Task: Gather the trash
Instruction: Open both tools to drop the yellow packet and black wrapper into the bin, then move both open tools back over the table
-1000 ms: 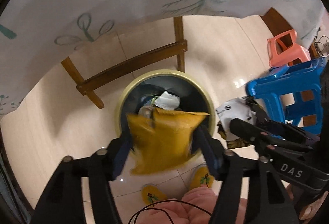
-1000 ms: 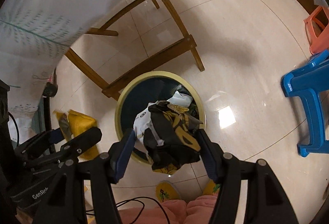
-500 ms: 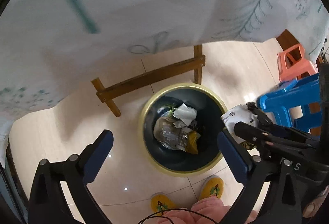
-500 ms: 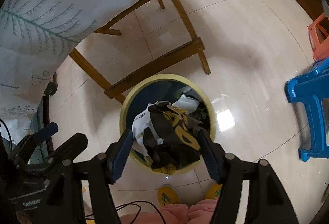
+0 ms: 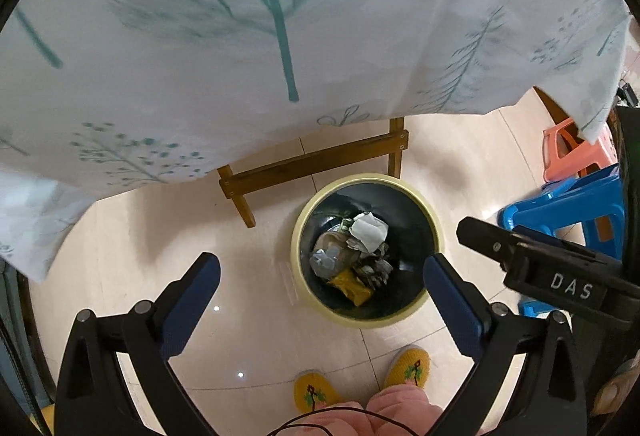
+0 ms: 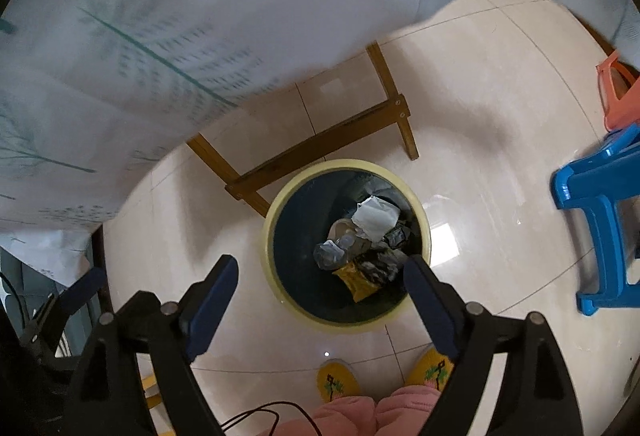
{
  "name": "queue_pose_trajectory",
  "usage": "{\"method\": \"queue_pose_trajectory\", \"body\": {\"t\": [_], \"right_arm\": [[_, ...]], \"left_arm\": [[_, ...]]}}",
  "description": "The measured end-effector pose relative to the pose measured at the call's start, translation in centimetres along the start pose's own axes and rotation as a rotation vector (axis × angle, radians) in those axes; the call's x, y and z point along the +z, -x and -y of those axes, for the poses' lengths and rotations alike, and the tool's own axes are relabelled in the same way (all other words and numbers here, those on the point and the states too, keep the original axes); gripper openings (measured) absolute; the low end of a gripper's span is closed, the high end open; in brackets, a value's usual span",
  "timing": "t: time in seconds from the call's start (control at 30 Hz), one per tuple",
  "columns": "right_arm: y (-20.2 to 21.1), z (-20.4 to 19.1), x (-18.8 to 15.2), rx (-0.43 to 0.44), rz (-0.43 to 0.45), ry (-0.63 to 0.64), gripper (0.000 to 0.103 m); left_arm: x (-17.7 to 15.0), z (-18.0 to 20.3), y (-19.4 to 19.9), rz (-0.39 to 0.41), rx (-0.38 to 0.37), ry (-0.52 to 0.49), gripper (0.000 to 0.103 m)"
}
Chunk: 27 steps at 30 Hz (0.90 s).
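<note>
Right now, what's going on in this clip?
A person holds both grippers above a round dark bin with a yellow rim on the tiled floor. The left gripper is open and empty. The right gripper has nothing between its jaws, which are opening. A yellow snack bag, a black-and-white wrapper and crumpled white paper lie inside the bin.

Beige tiled floor [image 5: 460, 163] carries a trash bin [image 5: 298, 236] and blue stool [image 5: 568, 203].
</note>
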State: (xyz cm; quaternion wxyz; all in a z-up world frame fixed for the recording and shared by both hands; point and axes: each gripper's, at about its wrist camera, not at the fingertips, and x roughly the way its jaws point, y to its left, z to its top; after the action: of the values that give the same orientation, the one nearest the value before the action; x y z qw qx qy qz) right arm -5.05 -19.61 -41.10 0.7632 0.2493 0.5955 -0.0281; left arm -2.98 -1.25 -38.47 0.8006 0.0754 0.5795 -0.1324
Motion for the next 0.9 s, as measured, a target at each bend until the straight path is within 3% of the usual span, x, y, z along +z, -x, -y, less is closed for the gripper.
{"method": "queue_pose_trajectory", "body": {"t": [0.17,0.5,0.77,0.9], "right_arm": [[5.3,-1.2,-0.1,-0.003,0.024,-0.013,0.085],[19.4,-3.9,0.1,0.002,0.105,-0.016,0.085],[31.4,-6.6,1.2,0.045,0.234,0.059,0.085],[35.3,-7.7,2.1,0.049,0.302,0.122,0.085]], "left_arm": [[0.6,0.0,4.8,-0.011,-0.024,0.004,0.101],[4.2,1.3,18.8,0.066,-0.093,-0.013,0.101],[6.5,2.8,29.3,0.197,-0.106,-0.041,0.101],[7.7,3.0,32.8,0.269,-0.100,-0.028,0.101]]}}
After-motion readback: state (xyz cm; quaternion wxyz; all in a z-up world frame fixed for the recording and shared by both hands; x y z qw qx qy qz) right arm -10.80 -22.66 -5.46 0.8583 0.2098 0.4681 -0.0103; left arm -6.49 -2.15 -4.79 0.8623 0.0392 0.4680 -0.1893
